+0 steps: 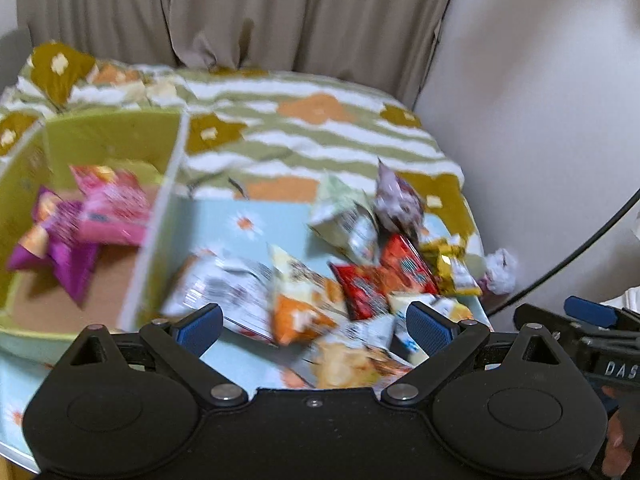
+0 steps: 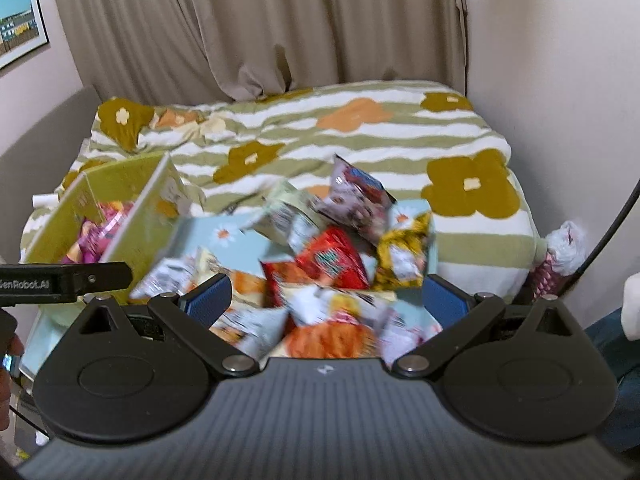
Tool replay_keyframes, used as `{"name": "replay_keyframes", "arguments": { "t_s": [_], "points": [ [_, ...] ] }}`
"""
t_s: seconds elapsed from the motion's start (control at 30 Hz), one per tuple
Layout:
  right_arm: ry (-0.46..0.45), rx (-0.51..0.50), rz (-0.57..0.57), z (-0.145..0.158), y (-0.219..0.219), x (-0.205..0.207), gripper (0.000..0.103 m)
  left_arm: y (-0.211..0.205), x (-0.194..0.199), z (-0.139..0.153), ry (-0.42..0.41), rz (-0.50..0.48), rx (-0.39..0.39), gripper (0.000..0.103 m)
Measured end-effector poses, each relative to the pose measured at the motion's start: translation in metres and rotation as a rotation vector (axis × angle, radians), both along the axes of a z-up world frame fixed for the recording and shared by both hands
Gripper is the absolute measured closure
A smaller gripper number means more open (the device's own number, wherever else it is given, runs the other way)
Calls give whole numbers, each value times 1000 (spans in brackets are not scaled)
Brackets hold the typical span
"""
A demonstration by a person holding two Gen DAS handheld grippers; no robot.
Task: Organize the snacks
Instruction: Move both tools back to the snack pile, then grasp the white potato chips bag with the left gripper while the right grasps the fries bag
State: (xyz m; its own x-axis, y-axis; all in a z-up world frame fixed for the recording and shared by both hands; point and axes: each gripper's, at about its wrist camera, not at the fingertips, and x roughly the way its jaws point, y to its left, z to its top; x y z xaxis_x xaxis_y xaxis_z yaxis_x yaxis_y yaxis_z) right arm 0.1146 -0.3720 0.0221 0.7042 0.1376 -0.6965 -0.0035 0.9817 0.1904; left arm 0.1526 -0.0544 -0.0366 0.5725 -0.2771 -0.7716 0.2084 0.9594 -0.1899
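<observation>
A pile of snack packets (image 1: 344, 276) lies on a light blue flowered surface (image 1: 256, 216); it also shows in the right wrist view (image 2: 332, 264). A green open box (image 1: 116, 132) at the left holds pink and purple packets (image 1: 80, 224); the box also shows in the right wrist view (image 2: 132, 208). My left gripper (image 1: 314, 324) is open and empty above the near edge of the pile. My right gripper (image 2: 326, 300) is open and empty over the pile's near side. Both views are motion-blurred.
A bed with a green, white and orange flowered cover (image 2: 360, 132) lies behind the snacks. Beige curtains (image 2: 260, 24) hang at the back. A wall (image 2: 560, 80) is at the right, with a crumpled bag (image 2: 564, 248) and a black cable (image 1: 580, 248) beside it.
</observation>
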Motion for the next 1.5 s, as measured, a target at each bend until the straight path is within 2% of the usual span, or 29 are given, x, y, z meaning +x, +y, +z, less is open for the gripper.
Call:
{"name": "replay_keyframes", "arguments": {
  "t_s": [0.23, 0.63, 0.87, 1.07, 1.23, 1.3, 1.5],
  "points": [
    [65, 23, 28, -34, -23, 7, 0, -37, 19, -37, 129, 3, 15, 5],
    [152, 131, -3, -72, -29, 36, 0, -49, 40, -85, 280, -8, 50, 6],
    [193, 127, 9, -86, -16, 48, 0, -45, 46, -106, 357, -24, 39, 20],
    [221, 122, 15, -91, -5, 48, 0, -42, 48, -108, 346, -45, 52, 29],
    [252, 128, 14, -99, 5, 48, 0, -37, 46, -107, 333, -56, 53, 31],
    [263, 135, 17, -101, 9, 49, 8, -36, 46, -106, 329, -60, 54, 32],
    [291, 175, 4, -109, 16, 52, 13, -33, 46, -108, 325, -60, 56, 33]
  ]
}}
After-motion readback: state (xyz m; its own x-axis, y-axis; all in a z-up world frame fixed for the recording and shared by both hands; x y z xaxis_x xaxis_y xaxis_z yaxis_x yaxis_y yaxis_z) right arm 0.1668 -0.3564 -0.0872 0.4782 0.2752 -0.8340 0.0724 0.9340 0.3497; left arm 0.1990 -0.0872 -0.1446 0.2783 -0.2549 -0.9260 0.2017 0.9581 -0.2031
